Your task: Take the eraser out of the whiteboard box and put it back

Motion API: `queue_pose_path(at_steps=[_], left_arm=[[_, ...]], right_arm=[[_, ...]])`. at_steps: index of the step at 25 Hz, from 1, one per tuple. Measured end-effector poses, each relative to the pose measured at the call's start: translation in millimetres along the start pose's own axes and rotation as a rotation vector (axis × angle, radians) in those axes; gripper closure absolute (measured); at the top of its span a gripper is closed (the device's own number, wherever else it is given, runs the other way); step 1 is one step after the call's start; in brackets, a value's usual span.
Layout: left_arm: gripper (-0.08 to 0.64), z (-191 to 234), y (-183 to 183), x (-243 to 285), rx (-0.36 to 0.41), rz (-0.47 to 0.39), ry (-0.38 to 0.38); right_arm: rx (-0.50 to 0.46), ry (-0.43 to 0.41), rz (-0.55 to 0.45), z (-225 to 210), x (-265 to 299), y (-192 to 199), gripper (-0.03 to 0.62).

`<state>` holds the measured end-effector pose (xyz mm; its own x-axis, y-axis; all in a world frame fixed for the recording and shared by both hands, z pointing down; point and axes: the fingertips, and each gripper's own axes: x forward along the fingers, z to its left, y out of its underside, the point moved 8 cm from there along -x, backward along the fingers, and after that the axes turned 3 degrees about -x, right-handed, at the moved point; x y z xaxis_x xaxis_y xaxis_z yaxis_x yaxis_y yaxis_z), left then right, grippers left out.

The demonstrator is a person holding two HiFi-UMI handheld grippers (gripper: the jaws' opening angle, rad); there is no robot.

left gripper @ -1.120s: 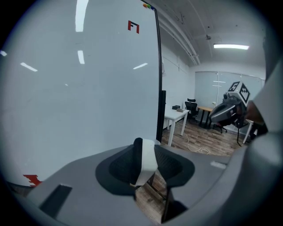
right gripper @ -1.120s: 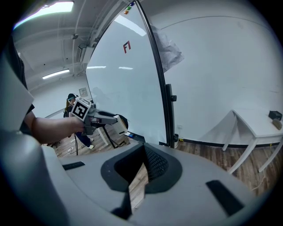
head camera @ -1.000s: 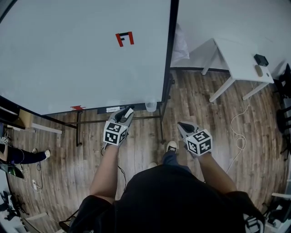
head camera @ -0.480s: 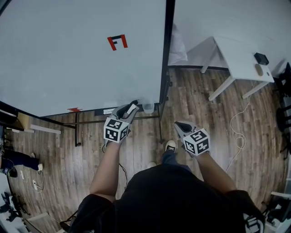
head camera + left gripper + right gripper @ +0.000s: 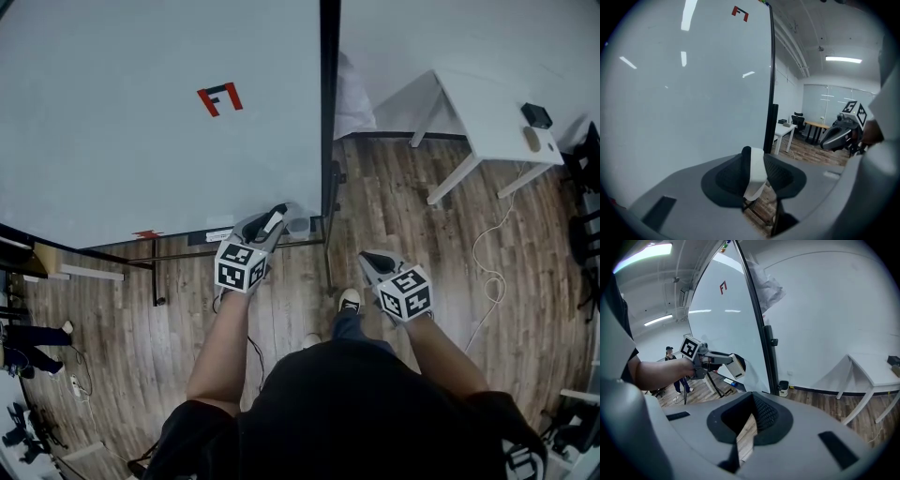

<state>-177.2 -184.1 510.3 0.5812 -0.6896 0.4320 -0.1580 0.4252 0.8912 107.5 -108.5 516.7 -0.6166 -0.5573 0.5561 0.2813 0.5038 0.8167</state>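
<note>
My left gripper (image 5: 269, 223) is shut on the eraser (image 5: 755, 171), a white block with a black felt side that stands upright between the pads. It hovers at the whiteboard's (image 5: 141, 122) lower right corner, just left of the small translucent box (image 5: 298, 225) on the board's tray. The right gripper view shows that hand and the eraser (image 5: 736, 366) from the side, in front of the board. Lower and to the right, over the wooden floor, my right gripper (image 5: 373, 263) holds nothing, its tips together.
The whiteboard's black frame post (image 5: 327, 141) runs down beside the box. A red mark (image 5: 218, 97) is on the board. Pens (image 5: 729, 382) lie on the tray. A white table (image 5: 487, 112) stands at the right wall. A person (image 5: 671, 369) stands far off.
My left gripper has carried the eraser right along the board's bottom edge, closer to the translucent box. The right gripper has shifted only slightly.
</note>
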Motion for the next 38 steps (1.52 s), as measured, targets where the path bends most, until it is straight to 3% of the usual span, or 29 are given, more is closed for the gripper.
queue_pose_path(at_steps=[16,38], left_arm=[[0.411,-8.2,-3.0,46.1,-0.012,0.022,0.046],[0.411,-2.2,40.5,86.2,-0.037,0.129,0.069]], right_arm=[[0.015,-0.009,0.043,-29.7,7.4,7.8,0.598],[0.034,-0.036,0.089,-43.6,29.8,17.6,0.598]])
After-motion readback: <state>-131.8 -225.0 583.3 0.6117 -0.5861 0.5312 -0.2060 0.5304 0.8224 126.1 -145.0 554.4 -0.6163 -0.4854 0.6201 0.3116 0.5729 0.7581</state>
